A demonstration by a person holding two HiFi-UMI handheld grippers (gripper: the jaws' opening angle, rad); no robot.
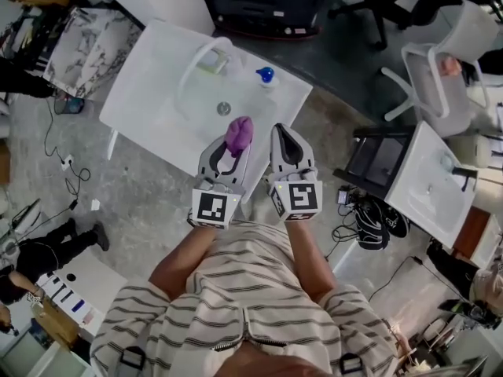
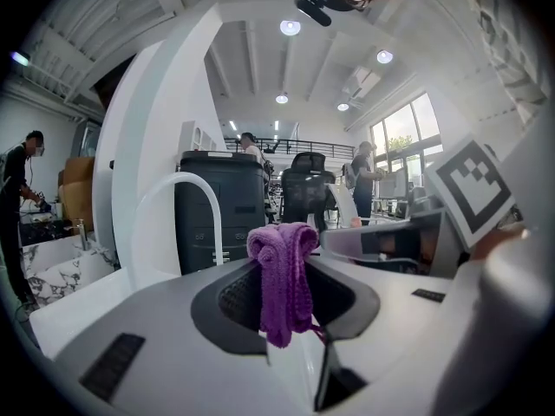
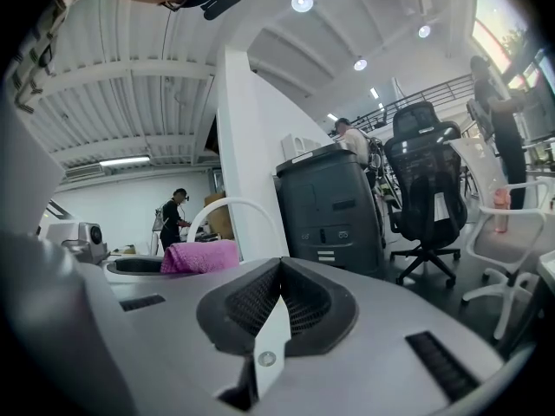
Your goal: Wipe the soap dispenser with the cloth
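- While the soap dispenser (image 1: 266,75) stands blue-topped at the far edge of the white desk (image 1: 149,93) in the head view, nothing touches it, so wiping seems not yet begun; the left gripper (image 1: 228,157) carries the purple cloth (image 1: 239,132) over the desk's near side, well short of the dispenser; the right gripper (image 1: 284,136) is just beside it.
- Left gripper view: jaws clamped on the cloth (image 2: 284,276), which hangs bunched over them; no dispenser visible.
- Right gripper view: jaws pressed together with nothing between; no legible writing anywhere, only letterless square markers (image 1: 216,206).

cloth (image 1: 239,133) in left gripper (image 1: 233,152), dispenser (image 1: 266,75) on sink (image 1: 149,93)
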